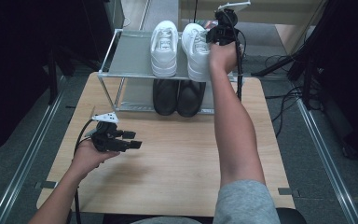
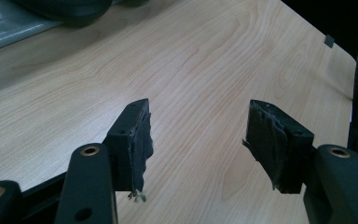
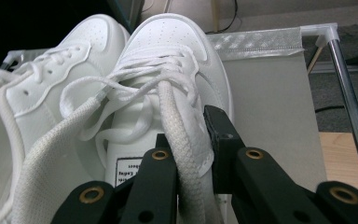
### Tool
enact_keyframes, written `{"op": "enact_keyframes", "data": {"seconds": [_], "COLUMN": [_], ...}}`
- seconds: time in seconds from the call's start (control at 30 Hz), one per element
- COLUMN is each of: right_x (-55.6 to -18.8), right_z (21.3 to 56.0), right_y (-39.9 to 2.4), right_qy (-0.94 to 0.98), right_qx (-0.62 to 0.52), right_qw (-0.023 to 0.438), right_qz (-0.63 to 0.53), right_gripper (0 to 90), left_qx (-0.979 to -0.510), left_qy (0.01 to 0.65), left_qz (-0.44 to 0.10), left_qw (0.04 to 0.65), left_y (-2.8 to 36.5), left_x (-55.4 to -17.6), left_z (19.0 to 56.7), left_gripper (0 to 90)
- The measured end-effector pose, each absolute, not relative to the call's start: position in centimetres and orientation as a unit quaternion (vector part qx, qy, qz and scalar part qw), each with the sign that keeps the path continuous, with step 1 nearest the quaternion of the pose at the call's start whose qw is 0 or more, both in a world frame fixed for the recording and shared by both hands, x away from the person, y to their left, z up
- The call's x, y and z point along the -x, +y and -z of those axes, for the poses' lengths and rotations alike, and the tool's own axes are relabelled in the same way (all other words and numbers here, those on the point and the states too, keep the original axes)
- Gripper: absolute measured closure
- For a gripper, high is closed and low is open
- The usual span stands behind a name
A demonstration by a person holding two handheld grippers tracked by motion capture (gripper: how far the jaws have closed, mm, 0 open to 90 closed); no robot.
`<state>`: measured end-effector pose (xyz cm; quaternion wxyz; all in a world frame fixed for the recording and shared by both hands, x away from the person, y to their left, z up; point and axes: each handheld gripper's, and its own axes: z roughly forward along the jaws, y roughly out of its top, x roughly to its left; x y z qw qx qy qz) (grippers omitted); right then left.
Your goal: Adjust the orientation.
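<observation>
The right gripper [image 3: 189, 149] has its black jaws clamped on the padded collar of the white lace-up leather sneaker [image 3: 168, 88], which sits on the top grey shelf of the metal-framed shoe rack [image 1: 130, 58], pressed against its matching white sneaker [image 1: 164, 46] on the gripper's left. A pair of black shoes [image 1: 177, 95] stands on the lower shelf beneath. To place the shoe well, the person should probably keep the sole flat and parallel to its mate, toes level, before easing the jaws off the collar without snagging the loose laces. The left gripper [image 2: 196, 140] hovers over the pale wooden table [image 2: 205, 56], jaws apart and empty.
</observation>
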<state>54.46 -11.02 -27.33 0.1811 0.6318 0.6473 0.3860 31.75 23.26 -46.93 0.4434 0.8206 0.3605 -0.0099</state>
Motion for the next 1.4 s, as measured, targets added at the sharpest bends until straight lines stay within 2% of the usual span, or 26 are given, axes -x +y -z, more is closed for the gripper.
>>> {"op": "enact_keyframes", "data": {"seconds": [0.7, 0.97, 1.4], "right_x": [-56.1, -56.0, -54.3], "right_z": [28.9, 28.9, 27.3], "right_y": [-8.4, -8.3, -9.3], "right_qy": [0.608, 0.628, 0.665], "right_qx": [-0.671, -0.653, -0.610], "right_qw": [0.181, 0.177, 0.163], "right_qz": [-0.385, -0.385, -0.398], "right_gripper": [80.2, 69.7, 65.4], "left_qx": [-0.825, -0.827, -0.830], "left_qy": [0.351, 0.350, 0.348], "left_qz": [0.019, 0.021, 0.020], "left_qw": [0.442, 0.441, 0.436], "left_y": [22.7, 22.6, 22.3], "left_x": [-32.0, -31.9, -31.8], "left_z": [47.0, 47.0, 47.0], "left_gripper": [41.0, 40.9, 40.8]}}
